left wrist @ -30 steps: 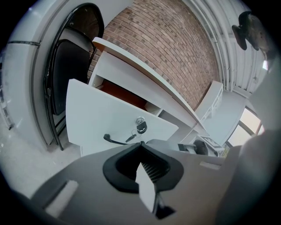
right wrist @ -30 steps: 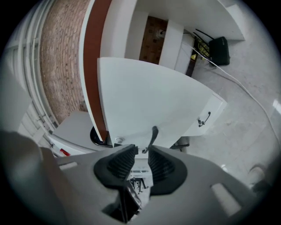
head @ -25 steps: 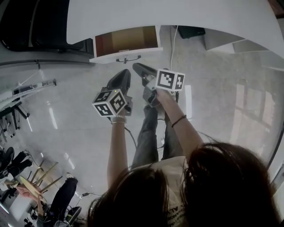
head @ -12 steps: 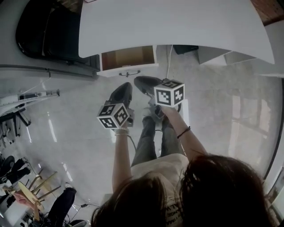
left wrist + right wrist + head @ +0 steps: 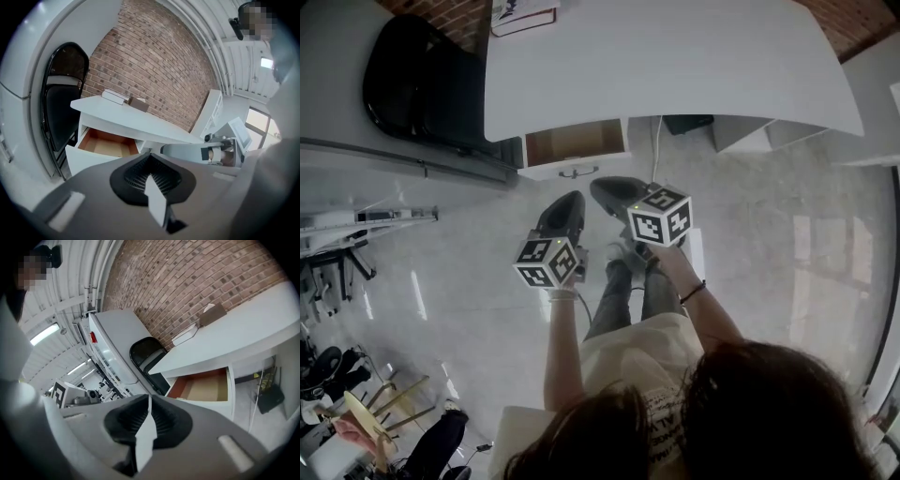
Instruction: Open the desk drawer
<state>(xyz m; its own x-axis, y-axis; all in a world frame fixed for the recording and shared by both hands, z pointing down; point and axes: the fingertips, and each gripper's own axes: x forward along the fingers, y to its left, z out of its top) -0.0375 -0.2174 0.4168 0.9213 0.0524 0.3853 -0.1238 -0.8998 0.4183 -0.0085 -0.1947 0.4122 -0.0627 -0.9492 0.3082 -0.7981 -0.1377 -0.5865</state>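
The desk drawer (image 5: 575, 145) stands pulled out from under the white desk (image 5: 675, 56), its brown inside showing, ahead of both grippers and clear of them. The left gripper (image 5: 565, 204) and right gripper (image 5: 611, 188) hang side by side above the person's legs, both aimed toward the drawer, each with its jaws pressed together and empty. Both forearms reach forward and down. A black chair (image 5: 417, 80) stands beside the desk.
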